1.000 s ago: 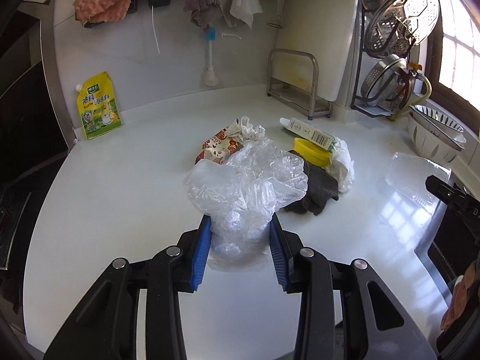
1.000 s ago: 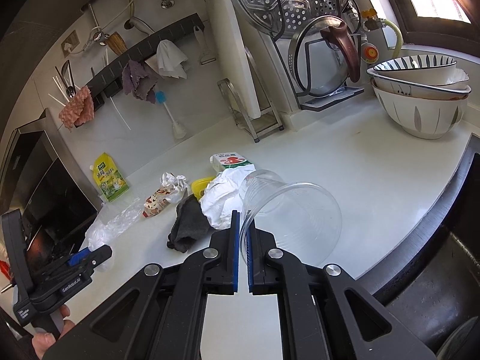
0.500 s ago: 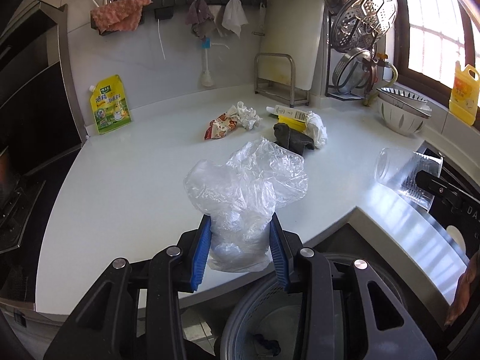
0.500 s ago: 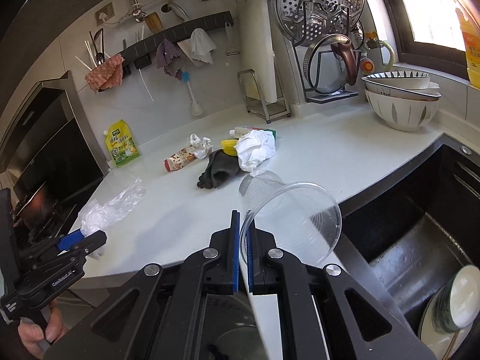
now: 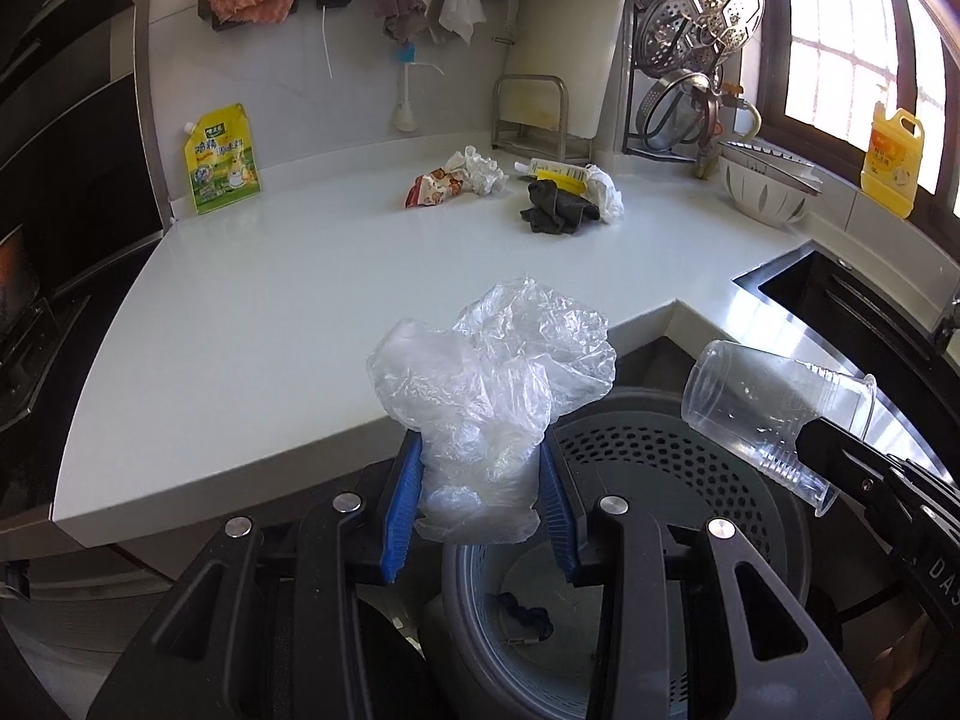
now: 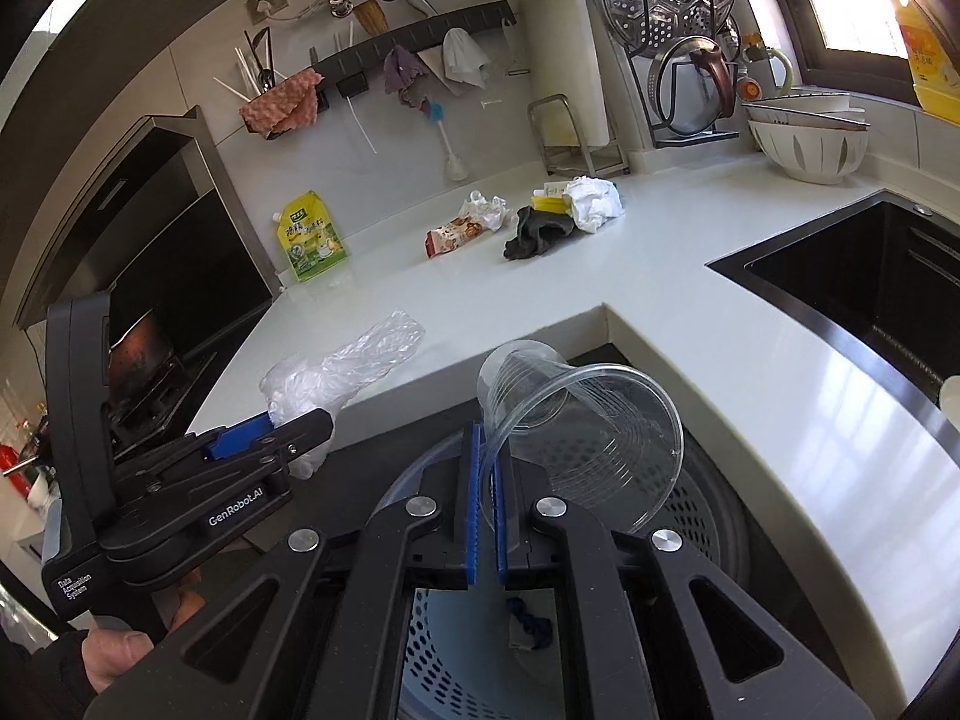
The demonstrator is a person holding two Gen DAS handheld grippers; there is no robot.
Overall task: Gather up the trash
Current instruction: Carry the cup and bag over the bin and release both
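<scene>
One white L-shaped countertop [image 5: 252, 324], black sink [image 6: 864, 282], tiled wall [image 5: 336, 102]

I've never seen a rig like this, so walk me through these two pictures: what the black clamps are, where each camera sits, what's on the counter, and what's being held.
There is no robot here. A person holds a two-finger clamp in each hand, and each clamp has a wide-angle camera looking along its fingers. So one picture comes from the left gripper and the other from the right gripper.

The left gripper is shut on a crumpled clear plastic bag. The right gripper is shut on the rim of a clear plastic cup. Both hang over a grey perforated bin beside the white counter.

On the counter lie a snack wrapper, a dark cloth, white crumpled paper and a yellow pouch against the wall.
</scene>
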